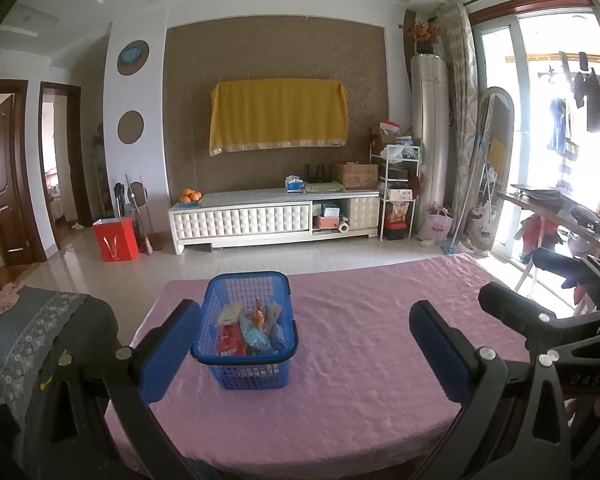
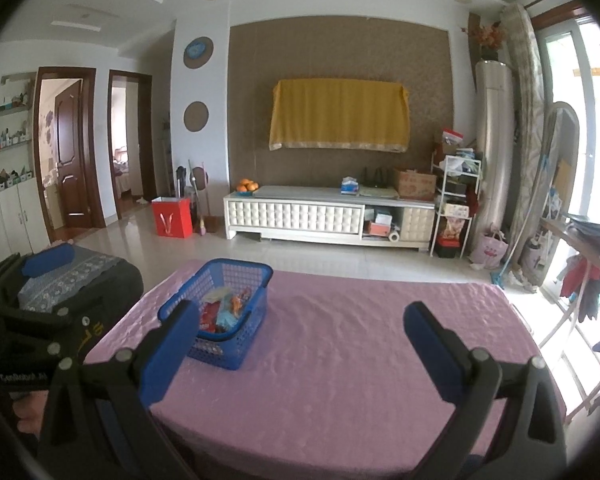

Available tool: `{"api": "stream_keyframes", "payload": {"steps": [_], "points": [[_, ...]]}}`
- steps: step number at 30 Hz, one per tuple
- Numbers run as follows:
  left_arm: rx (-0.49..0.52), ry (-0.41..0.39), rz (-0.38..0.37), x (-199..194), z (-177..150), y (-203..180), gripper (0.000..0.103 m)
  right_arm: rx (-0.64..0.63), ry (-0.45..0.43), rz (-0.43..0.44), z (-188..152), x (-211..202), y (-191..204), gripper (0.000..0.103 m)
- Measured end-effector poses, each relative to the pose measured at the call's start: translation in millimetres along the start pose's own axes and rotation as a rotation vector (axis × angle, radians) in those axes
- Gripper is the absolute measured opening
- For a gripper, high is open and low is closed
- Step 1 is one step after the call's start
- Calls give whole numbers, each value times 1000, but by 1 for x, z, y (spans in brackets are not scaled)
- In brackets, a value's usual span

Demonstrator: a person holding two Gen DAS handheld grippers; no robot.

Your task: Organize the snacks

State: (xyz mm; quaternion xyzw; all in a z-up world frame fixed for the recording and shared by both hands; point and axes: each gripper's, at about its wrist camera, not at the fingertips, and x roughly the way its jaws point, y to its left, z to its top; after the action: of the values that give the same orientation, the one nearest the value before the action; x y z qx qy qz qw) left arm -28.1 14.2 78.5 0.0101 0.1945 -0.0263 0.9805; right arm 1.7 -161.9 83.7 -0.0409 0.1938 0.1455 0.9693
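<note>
A blue plastic basket [image 1: 240,372] stands on the pink-covered table [image 1: 360,352], left of its middle. Several snack packets [image 1: 252,330] lie in it: red, light blue, orange and pale yellow. In the right wrist view the basket [image 2: 256,280] and its snacks [image 2: 224,312] sit at the table's [image 2: 340,360] left. My left gripper [image 1: 306,340] is open and empty, held above the table's near edge, the basket just behind its left finger. My right gripper [image 2: 302,340] is open and empty, to the right of the basket. The right gripper also shows in the left wrist view [image 1: 540,320].
A chair with a grey patterned cover [image 1: 32,332] stands left of the table. A white TV cabinet [image 1: 276,216], a red bag [image 1: 114,238] and a shelf rack [image 1: 398,192] line the far wall. A cluttered table [image 1: 560,208] stands at the right by the window.
</note>
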Motion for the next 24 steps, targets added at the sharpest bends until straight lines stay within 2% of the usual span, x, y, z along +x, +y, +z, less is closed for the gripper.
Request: {"api": "stream_keyframes", "payload": {"steps": [24], "points": [[-10, 22, -4, -7, -3, -6, 103, 6, 3, 2, -3, -10, 3, 103]]}}
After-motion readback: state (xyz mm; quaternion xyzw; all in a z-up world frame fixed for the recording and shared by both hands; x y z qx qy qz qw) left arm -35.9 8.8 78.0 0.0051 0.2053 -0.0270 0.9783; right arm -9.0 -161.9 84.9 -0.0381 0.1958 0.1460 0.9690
